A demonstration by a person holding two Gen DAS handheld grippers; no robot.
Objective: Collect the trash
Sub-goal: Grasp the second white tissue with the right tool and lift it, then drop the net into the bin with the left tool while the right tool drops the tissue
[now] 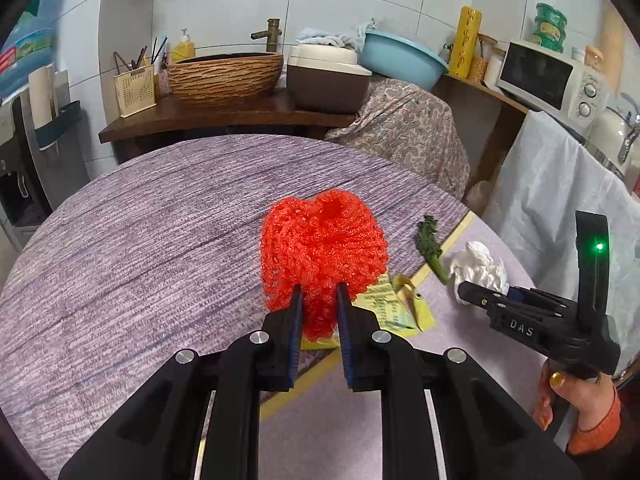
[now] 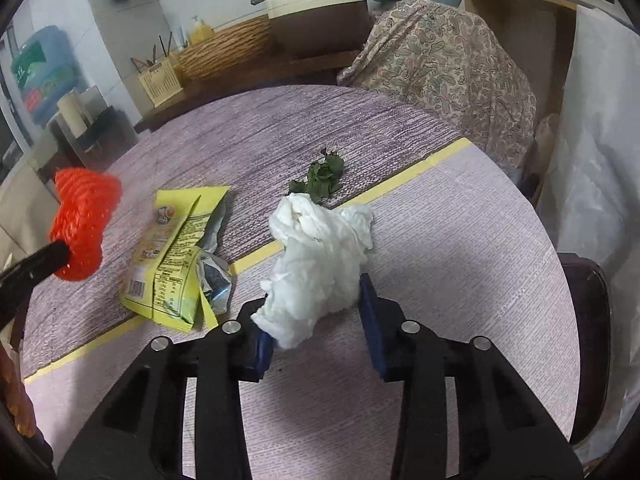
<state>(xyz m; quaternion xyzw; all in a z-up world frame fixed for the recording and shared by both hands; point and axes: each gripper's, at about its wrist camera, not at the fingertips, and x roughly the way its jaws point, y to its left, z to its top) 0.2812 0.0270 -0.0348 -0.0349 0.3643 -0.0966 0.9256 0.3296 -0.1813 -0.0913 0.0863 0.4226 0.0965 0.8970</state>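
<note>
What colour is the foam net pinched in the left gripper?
Bright orange-red. The foam net shows best in the left wrist view, between the left gripper fingers.

We see the left gripper (image 1: 319, 294) angled downward, its two black fingers nearly together and the blue pads (image 1: 296, 320) pinching the near end of a red net (image 1: 324, 252), which it holds clear of the tabletop (image 1: 140, 248). The right gripper (image 2: 316, 300) also tilts downward; its jaws stand partly apart, one on either side of a white tissue wad (image 2: 320, 256), with the right pad (image 2: 370, 316) against the wad's edge. In the left wrist view, the person's right hand (image 1: 580, 396) wraps the black handle from below, an orange sleeve (image 1: 596, 428) covering the wrist.
</note>
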